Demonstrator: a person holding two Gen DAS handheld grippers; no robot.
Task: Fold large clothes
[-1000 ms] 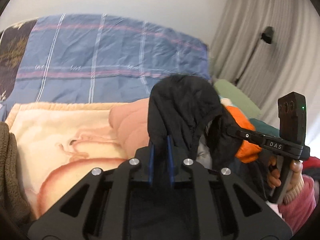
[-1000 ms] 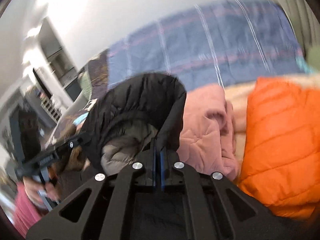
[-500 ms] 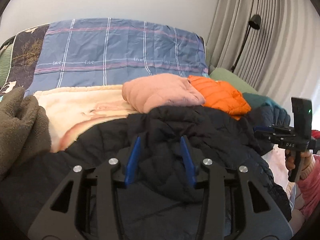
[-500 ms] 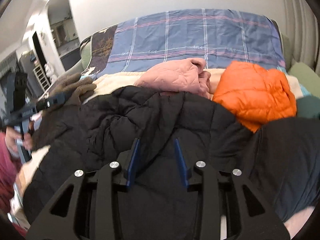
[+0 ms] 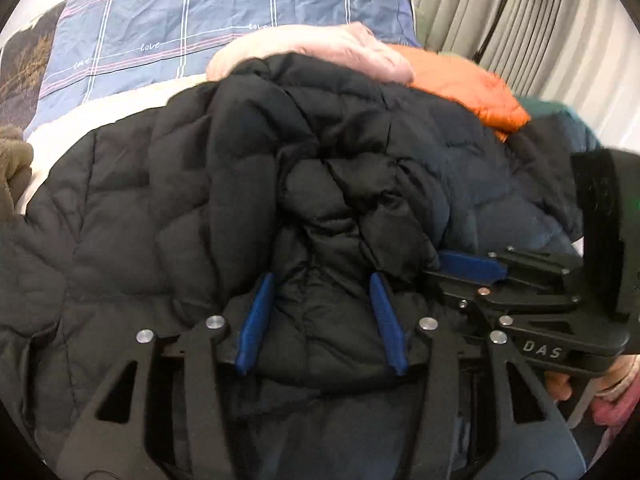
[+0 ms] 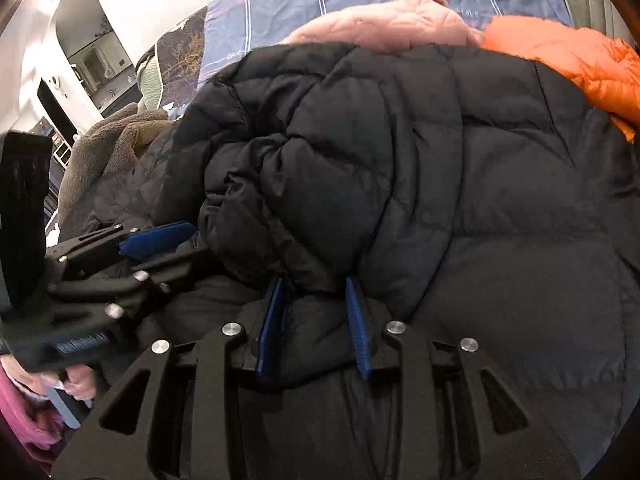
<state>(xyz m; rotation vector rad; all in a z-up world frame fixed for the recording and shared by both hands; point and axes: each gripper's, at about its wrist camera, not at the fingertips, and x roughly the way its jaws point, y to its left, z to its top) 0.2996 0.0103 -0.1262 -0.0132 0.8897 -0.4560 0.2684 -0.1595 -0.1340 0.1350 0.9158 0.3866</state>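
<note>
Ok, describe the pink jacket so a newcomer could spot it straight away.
Start at the blue plaid cover standing at the back of the bed. Just in front of it, beyond the big black puffer jacket, lies the pink jacket. It is pale, soft and quilted, unlike the bright orange jacket touching its right side.

Puffer jacket (image 5: 248, 184): black, quilted stitching; navy-tinted panel at right side in left wrist view.
Second jacket (image 6: 392, 26): pale pink, quilted.
Third jacket (image 6: 576, 56): bright orange, quilted.
Bed cover (image 5: 224, 12): blue, white and pink check lines, white "love" script.
Blanket (image 5: 120, 104): cream.
Fleece (image 6: 108, 140): brown-grey.
Curtain (image 5: 560, 28): beige-grey.
Left gripper (image 5: 320, 320), right gripper (image 6: 314, 328): black frames, blue pads.
Sleeve (image 6: 24, 420): pink.
</note>
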